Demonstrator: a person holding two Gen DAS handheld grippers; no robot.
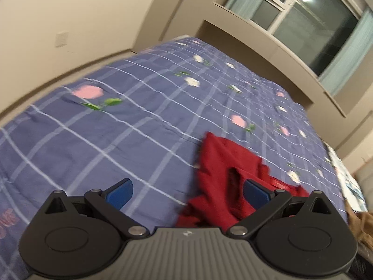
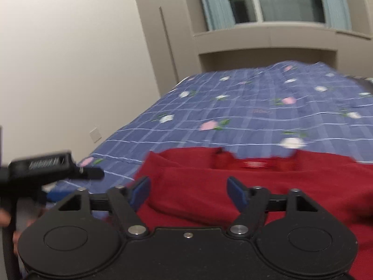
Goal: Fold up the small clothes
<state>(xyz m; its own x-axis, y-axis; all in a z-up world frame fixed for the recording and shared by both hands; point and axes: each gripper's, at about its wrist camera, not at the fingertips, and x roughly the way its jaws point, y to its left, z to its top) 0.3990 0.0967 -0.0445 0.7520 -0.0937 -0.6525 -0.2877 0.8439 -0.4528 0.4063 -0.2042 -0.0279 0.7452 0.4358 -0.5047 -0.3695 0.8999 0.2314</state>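
Red garment (image 2: 256, 186) on bedspread (image 2: 233, 116), under spread right gripper (image 2: 188, 192).

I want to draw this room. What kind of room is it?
Most likely a bedroom. A big bed with a blue checked flowery sheet fills it, a curtained window sits above, and a red garment lies on the bed for folding.

Black claw (image 2: 188, 191) with blue pads (image 2: 139, 192), silver screws.

A bed (image 2: 256, 107) carries everything — its cover is blue-violet with white checks and pink and white flowers. On it lies one red garment (image 2: 233, 186), partly folded — its neck label faces up.
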